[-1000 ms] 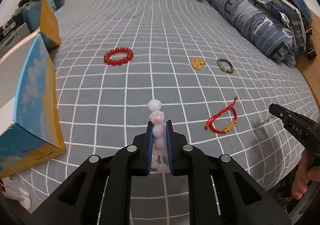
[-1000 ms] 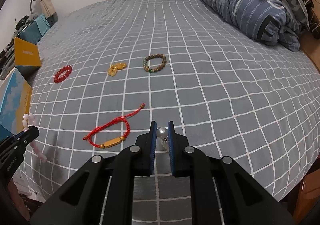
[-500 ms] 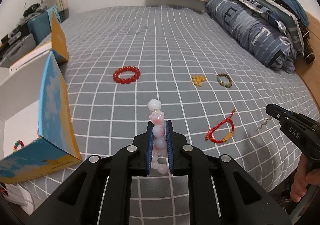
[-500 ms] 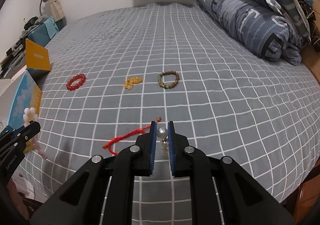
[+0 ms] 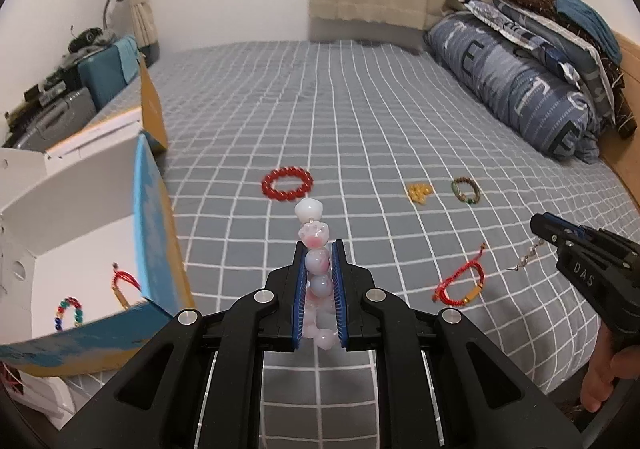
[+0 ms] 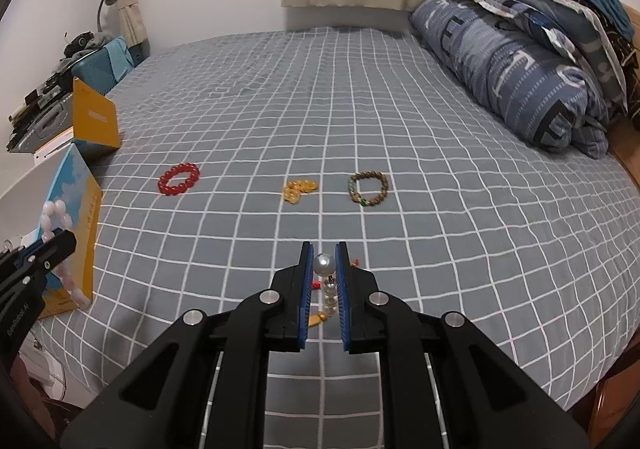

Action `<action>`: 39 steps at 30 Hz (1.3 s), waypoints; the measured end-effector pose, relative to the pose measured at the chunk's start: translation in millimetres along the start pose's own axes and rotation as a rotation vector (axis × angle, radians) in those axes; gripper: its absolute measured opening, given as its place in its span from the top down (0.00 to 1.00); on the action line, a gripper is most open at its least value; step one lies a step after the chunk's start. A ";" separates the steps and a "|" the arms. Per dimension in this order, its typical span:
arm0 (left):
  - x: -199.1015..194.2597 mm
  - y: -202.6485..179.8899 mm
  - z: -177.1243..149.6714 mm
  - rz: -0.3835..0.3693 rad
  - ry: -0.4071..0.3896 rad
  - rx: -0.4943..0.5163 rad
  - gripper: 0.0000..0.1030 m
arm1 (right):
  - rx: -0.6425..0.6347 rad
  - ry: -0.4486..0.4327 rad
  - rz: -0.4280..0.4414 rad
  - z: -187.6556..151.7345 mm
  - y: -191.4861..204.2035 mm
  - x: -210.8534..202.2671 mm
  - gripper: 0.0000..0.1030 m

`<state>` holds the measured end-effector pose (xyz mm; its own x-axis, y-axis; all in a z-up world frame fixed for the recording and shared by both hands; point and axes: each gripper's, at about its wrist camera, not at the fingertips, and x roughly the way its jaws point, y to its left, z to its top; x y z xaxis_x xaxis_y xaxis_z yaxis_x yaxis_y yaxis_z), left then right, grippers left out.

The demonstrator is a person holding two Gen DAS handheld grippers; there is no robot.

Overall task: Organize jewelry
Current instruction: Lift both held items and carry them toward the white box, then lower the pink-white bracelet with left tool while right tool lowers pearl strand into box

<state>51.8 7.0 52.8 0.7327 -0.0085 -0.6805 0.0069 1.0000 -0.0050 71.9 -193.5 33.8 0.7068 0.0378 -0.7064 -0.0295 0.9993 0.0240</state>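
Grey checked bedspread (image 5: 360, 121) is being used as the work surface, with rolled blue bedding (image 6: 512, 65) being kept along its right edge. An open white box (image 5: 80, 209) with blue-and-yellow flaps is being kept at the bed's left edge; a multicolour bead bracelet (image 5: 68, 313) and a red cord piece (image 5: 124, 283) are already being stored inside.

Left gripper (image 5: 319, 253) is being held above the bed just right of the box, jaws narrow and clamped on a pink bead bracelet (image 5: 314, 233), part sticking up past the tips, the rest hanging below. Right gripper (image 6: 324, 263) is being held over the bed's near right part, jaws narrow and pinching the silver ball of a small dangling earring (image 6: 326, 277).

Being left on the spread: red bead bracelet (image 5: 287, 184), brown bead bracelet (image 6: 368, 189), red cord bracelet (image 5: 460, 285), yellow bead cluster (image 6: 299, 190), all well apart.

Risks being judged: pink beads are round and smooth, so the strand is likely being held weakly and may be slipped out or snagged on the box flap during transfer. The earring is being gripped on one tiny ball only; a jolt may get it dropped onto the checked pattern, where it is easily lost.
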 end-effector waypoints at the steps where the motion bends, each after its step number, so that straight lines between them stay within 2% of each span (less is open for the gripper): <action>1: -2.4 2.3 1.9 -0.001 -0.005 -0.003 0.89 | -0.003 -0.004 0.001 1.0 2.3 -1.0 0.90; 23: -52.6 43.7 12.2 0.080 -0.091 -0.024 0.89 | -0.084 -0.077 0.087 25.6 66.0 -29.2 0.90; 39: -69.8 100.0 10.3 0.164 -0.109 -0.094 0.89 | -0.142 -0.087 0.166 32.7 124.4 -35.7 0.90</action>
<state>8.4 107.5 107.3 0.7880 0.1598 -0.5946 -0.1788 0.9835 0.0274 66.1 -70.4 85.1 0.7419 0.2082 -0.6374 -0.2455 0.9689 0.0308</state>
